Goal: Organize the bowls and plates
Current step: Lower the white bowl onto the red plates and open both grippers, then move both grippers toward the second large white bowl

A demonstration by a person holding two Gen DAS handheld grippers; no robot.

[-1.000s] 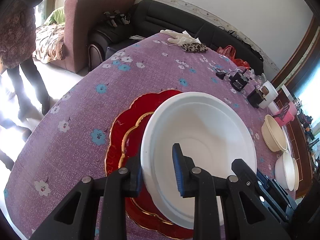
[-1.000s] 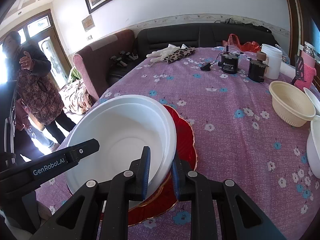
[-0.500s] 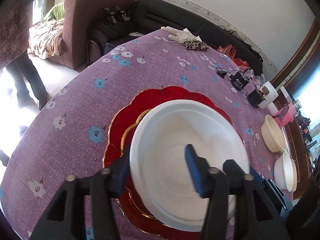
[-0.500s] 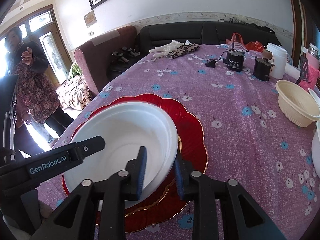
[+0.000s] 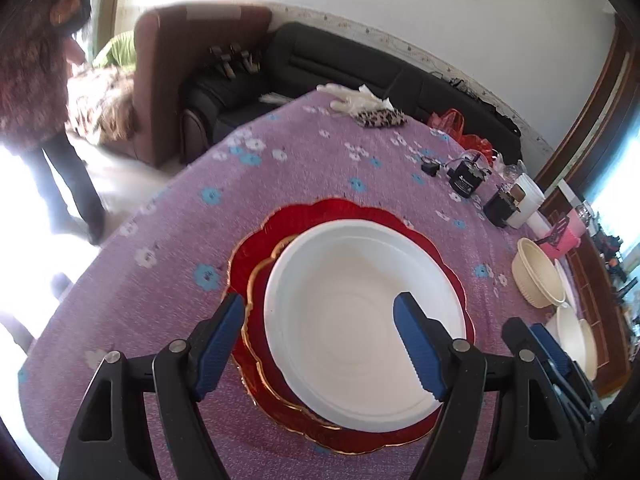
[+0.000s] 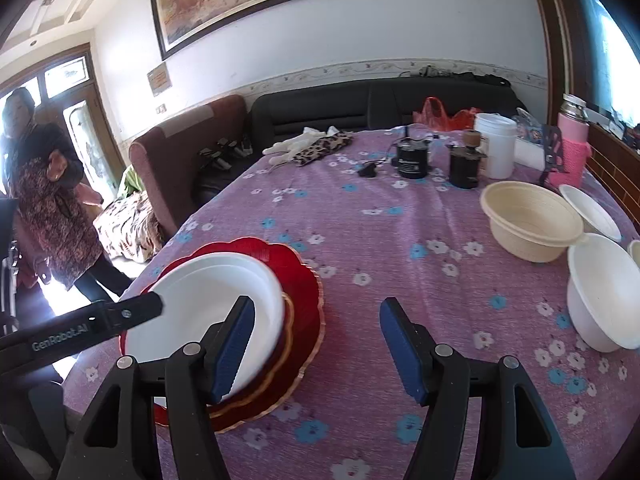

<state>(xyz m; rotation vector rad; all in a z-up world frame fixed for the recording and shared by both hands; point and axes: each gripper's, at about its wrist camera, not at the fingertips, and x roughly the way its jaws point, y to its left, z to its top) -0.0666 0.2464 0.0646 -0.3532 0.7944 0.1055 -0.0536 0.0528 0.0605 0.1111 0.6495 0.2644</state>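
A white plate [image 5: 360,320] rests on a stack of red scalloped plates [image 5: 348,216] on the purple flowered tablecloth. It also shows in the right wrist view [image 6: 208,300], on the red plates [image 6: 304,300]. My left gripper [image 5: 320,344] is open and empty, its jaws spread above the white plate's near side. My right gripper [image 6: 316,344] is open and empty, just right of the stack. A cream bowl [image 6: 528,220] and white bowls [image 6: 600,292] stand at the right.
Black devices [image 6: 412,156], a white cup [image 6: 496,144] and a pink bottle [image 6: 572,140] stand at the table's back. Gloves and a leopard pouch [image 6: 320,148] lie at the far edge. A person [image 6: 44,196] stands at left by a sofa.
Both grippers let go of the white plate and opened wide. The plate now lies flat on the red stack. Both grippers have drawn back and up.
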